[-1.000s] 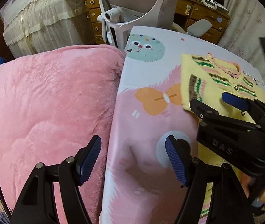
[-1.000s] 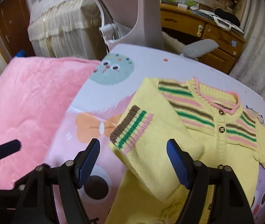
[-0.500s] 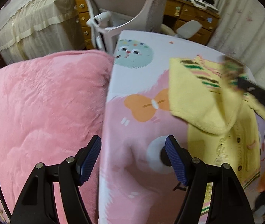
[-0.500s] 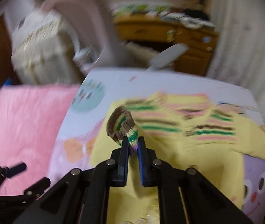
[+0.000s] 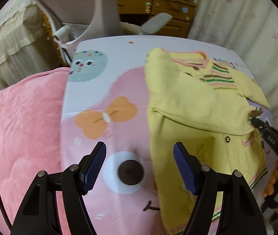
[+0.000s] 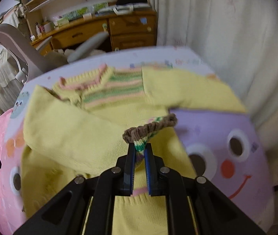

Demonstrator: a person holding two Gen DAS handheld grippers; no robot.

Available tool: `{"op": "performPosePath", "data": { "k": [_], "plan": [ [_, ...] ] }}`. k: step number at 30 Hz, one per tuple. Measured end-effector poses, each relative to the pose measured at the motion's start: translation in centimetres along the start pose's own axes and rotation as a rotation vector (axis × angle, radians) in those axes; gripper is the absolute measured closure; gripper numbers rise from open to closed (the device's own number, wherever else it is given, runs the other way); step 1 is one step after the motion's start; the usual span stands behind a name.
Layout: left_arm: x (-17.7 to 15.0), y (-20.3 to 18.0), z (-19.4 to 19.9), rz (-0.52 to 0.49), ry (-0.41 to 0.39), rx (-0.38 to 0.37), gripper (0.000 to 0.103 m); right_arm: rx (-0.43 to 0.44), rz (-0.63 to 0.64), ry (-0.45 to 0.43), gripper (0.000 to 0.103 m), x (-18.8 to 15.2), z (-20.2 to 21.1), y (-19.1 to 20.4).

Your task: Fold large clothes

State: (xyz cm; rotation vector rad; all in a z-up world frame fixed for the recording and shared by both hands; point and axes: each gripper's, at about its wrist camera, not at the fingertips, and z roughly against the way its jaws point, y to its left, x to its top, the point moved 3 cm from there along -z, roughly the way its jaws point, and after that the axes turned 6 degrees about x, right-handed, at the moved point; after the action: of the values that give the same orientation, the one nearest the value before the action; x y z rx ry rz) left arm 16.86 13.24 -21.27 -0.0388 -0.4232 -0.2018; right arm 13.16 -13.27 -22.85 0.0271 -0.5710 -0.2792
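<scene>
A yellow knit cardigan with striped yoke and pink collar lies front-up on the cartoon-print bed sheet. It also fills the right wrist view. My right gripper is shut on the striped brown-edged sleeve cuff and holds the sleeve across the cardigan's body. It shows at the right edge of the left wrist view. My left gripper is open and empty, low over the sheet just left of the cardigan's hem side.
A pink plush blanket lies left of the sheet. A grey office chair and a wooden desk stand beyond the bed's far edge. White curtains hang on the right.
My right gripper closed on the sleeve cuff and carried it right, across the cardigan's front. My left gripper stayed open and shifted a little right toward the cardigan.
</scene>
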Motion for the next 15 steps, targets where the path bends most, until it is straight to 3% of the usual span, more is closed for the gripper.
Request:
{"op": "performPosePath", "data": {
  "k": [2,9,15],
  "plan": [
    [0.1,-0.9,-0.4,-0.023,-0.003,0.001,0.033,0.019,-0.018,0.012,0.094,-0.4,-0.6,-0.6],
    [1.3,-2.6,-1.6,-0.047,-0.032,0.007,0.033,0.060,-0.012,-0.098,0.094,0.7,0.5,-0.4],
    [4.3,-0.9,-3.7,0.077,-0.037,0.014,0.033,0.129,0.100,-0.188,0.094,3.9,3.1,1.7]
  ]
}}
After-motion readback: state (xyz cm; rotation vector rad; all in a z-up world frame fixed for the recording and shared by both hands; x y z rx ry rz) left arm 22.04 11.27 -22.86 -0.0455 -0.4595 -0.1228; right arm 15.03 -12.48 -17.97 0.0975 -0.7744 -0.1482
